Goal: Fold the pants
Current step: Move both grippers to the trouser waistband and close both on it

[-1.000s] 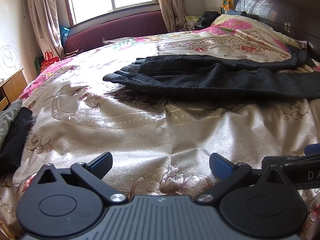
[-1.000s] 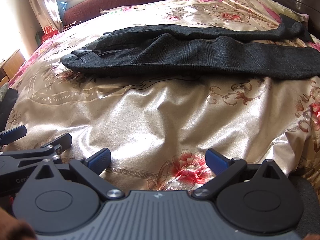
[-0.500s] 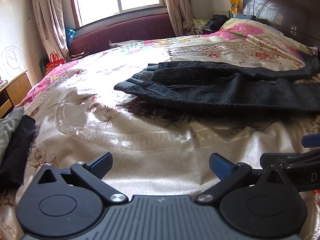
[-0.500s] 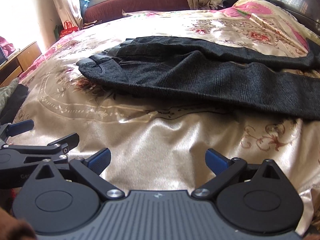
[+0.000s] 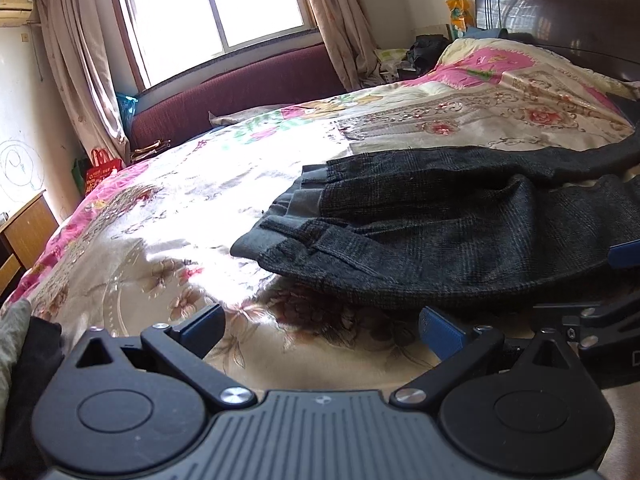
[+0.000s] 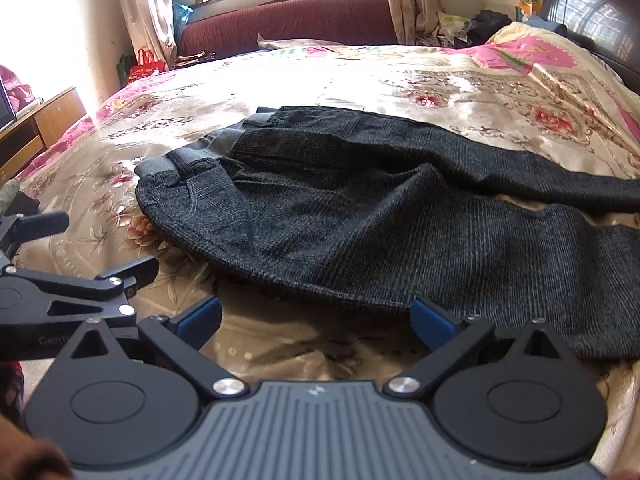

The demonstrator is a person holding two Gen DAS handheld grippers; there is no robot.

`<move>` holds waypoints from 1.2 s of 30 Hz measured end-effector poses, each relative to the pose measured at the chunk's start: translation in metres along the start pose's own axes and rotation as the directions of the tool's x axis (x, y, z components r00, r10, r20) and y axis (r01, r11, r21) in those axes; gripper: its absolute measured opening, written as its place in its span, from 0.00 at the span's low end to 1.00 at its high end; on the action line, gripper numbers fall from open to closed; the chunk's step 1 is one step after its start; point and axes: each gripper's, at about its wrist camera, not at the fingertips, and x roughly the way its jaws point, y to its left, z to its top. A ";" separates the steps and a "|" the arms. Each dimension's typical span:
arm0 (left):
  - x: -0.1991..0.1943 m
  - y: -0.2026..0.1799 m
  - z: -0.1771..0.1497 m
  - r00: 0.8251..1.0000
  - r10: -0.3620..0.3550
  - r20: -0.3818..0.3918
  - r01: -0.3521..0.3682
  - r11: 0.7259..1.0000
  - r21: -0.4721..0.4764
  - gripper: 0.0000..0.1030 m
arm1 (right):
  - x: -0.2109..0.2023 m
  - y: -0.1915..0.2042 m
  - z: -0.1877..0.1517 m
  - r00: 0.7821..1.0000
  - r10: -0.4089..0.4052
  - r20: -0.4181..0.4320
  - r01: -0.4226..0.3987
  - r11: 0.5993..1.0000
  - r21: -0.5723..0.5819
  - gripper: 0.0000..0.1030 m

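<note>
Dark grey pants (image 5: pixel 440 248) lie spread on the floral bedspread, waistband (image 5: pixel 280 216) to the left and the two legs running off to the right. In the right wrist view the same pants (image 6: pixel 360 220) fill the middle, their near hem just beyond my fingertips. My left gripper (image 5: pixel 320 326) is open over the bedspread, just short of the waist end. My right gripper (image 6: pixel 316 320) is open too, with its right fingertip at the pants' near edge. Nothing is held. Each gripper shows in the other's view: the right gripper (image 5: pixel 600 320) and the left gripper (image 6: pixel 68 280).
The bed (image 5: pixel 160 240) has a shiny floral cover. Folded dark and grey clothes (image 5: pixel 24 344) lie at its left edge. A maroon bench (image 5: pixel 240 92) stands under the window, a wooden cabinet (image 5: pixel 28 228) at the left, and a dark headboard (image 5: pixel 560 16) at the right.
Both grippers have moved forward over the bed toward the pants, which now lie much closer. Both have stayed open and the pants have not moved.
</note>
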 end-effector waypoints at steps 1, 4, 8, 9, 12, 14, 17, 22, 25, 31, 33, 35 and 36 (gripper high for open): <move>0.006 0.004 0.003 1.000 0.005 -0.001 -0.005 1.000 0.006 1.00 | 0.004 0.002 0.002 1.000 0.002 -0.001 -0.002 1.000 -0.014 0.97; 0.026 0.021 0.012 1.000 0.003 -0.008 -0.003 1.000 -0.015 1.00 | 0.018 0.008 0.006 1.000 0.010 -0.008 -0.011 0.997 -0.075 0.96; 0.053 0.040 0.027 1.000 -0.022 -0.002 0.022 0.999 -0.045 1.00 | 0.032 0.021 0.011 1.000 0.022 -0.004 -0.022 0.987 -0.162 0.92; 0.060 0.042 0.030 1.000 -0.026 0.003 0.026 0.999 -0.036 1.00 | 0.035 0.023 0.012 1.000 0.027 -0.002 -0.027 0.984 -0.175 0.91; 0.081 0.043 0.037 0.998 -0.055 0.001 0.055 0.998 0.019 1.00 | 0.042 0.032 0.014 1.000 0.027 0.009 -0.024 0.974 -0.226 0.85; 0.093 0.043 0.041 0.997 -0.073 -0.010 0.073 0.996 0.051 1.00 | 0.049 0.034 0.014 1.000 0.013 0.006 -0.012 0.971 -0.240 0.82; 0.107 0.044 0.040 0.992 -0.120 -0.042 0.123 0.990 0.073 1.00 | 0.054 0.030 0.016 1.000 0.026 -0.009 -0.027 0.977 -0.212 0.81; 0.113 0.045 0.034 0.990 -0.118 -0.076 0.126 0.987 0.101 0.81 | 0.057 0.026 0.016 0.999 0.044 -0.013 -0.046 0.975 -0.218 0.60; 0.115 0.055 0.031 0.985 -0.127 -0.116 0.136 0.988 0.067 0.66 | 0.058 0.025 0.019 0.999 0.049 -0.017 -0.051 0.976 -0.214 0.46; 0.102 0.058 0.030 0.982 -0.140 -0.123 0.150 0.986 0.076 0.60 | 0.053 0.034 0.023 0.997 0.067 -0.032 -0.073 0.970 -0.231 0.14; 0.093 0.061 0.027 0.982 -0.139 -0.131 0.151 0.985 0.085 0.60 | 0.050 0.038 0.021 0.998 0.062 -0.029 -0.067 0.966 -0.248 0.13; 0.082 0.068 0.021 0.981 -0.135 -0.136 0.147 0.986 0.080 0.60 | 0.047 0.037 0.021 0.995 0.089 -0.047 -0.097 0.969 -0.227 0.12; 0.076 0.071 0.018 0.982 -0.131 -0.137 0.143 0.987 0.078 0.60 | 0.044 0.039 0.020 0.993 0.106 -0.058 -0.116 0.968 -0.221 0.12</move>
